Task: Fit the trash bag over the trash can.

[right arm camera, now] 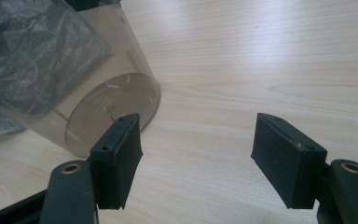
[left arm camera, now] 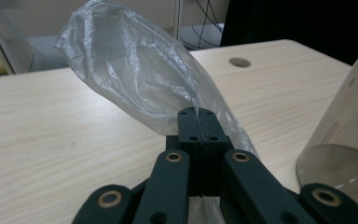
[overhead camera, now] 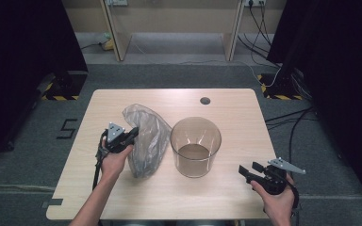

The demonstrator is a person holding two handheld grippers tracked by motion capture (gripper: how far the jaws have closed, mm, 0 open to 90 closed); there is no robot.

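Jaws of left gripper (left arm camera: 199, 122) clamped on plastic bag (left arm camera: 135, 70), right gripper (right arm camera: 196, 154) jaws apart

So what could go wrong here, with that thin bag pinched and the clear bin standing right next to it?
1. The left gripper is shut on just a small pinch of the plastic bag; the slippery film could slide out or tear.
2. The bag hangs close beside the clear bin, so swinging it across might nudge or tip the bin.
3. The right gripper is open and off to the side, so nothing steadies the bin.
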